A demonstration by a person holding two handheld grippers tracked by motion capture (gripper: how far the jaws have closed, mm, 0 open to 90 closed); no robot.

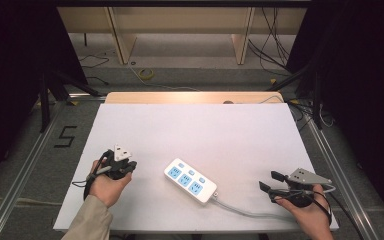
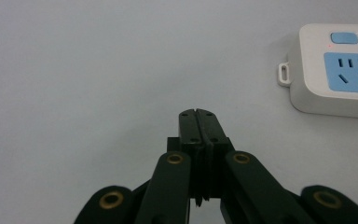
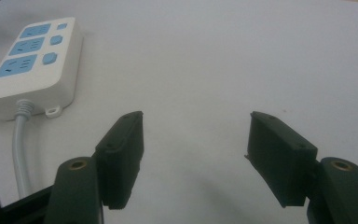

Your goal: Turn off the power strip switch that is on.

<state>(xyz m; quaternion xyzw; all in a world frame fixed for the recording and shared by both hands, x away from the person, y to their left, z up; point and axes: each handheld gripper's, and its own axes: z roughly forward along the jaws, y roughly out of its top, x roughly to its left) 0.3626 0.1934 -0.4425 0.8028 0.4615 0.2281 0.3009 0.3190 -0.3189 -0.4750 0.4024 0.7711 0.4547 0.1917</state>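
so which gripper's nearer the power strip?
Left, I'd say. The left gripper, jaws shut, sits just off the power strip's far end, apart from it. The right gripper, jaws open, is farther off, past the cord end.

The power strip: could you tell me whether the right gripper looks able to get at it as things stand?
Probably yes. The right gripper has its jaws open, and only bare table lies between it and the power strip, whose cable trails toward that hand.
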